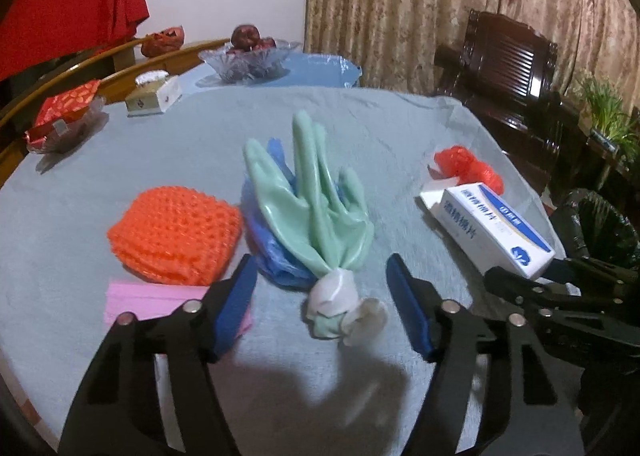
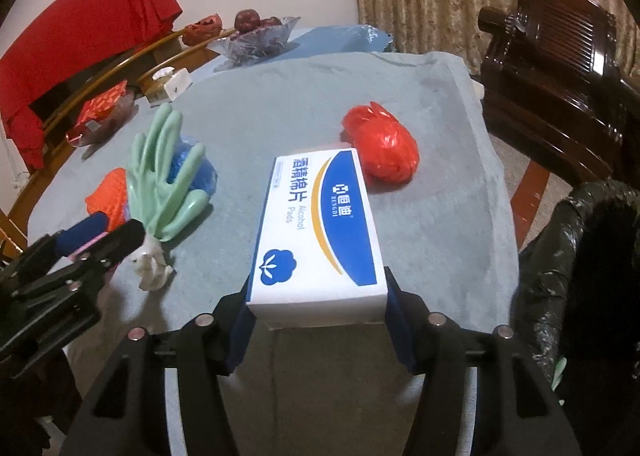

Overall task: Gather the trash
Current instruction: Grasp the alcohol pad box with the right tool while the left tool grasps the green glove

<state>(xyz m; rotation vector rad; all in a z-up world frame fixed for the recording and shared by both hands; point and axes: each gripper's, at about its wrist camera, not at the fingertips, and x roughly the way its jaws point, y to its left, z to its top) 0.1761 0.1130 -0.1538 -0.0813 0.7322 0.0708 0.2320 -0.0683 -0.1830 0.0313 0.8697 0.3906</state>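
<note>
Near the table's right edge, the right gripper (image 2: 318, 320) has its fingers clamped on the short end of the alcohol-pad box (image 2: 318, 224), one blue pad on each side, so the box sticks out forward over the cloth (image 2: 440, 184). Whether its far end rests on the table cannot be told. That grip near the end probably suits a short swing to the bin (image 2: 580, 276), whose black liner gapes just off the right edge, close enough that trash need not travel far. Beyond the box lies a red bag (image 2: 384, 148), balled up and touching or just beside the box's far corner. Toward the middle of the table, the left gripper (image 1: 320, 292) hangs with fingers spread wide and nothing between them, lined up on the knotted cuff of the green glove (image 1: 316, 208); the cuff is the narrowest, firmest part of a floppy thing, which is likely why it is the target. Under the glove sits a blue bag (image 1: 272, 256), with an orange net (image 1: 176, 232) just beside it and a pink sheet (image 1: 152, 298) at the near edge. All of these look like trash not yet collected.
</note>
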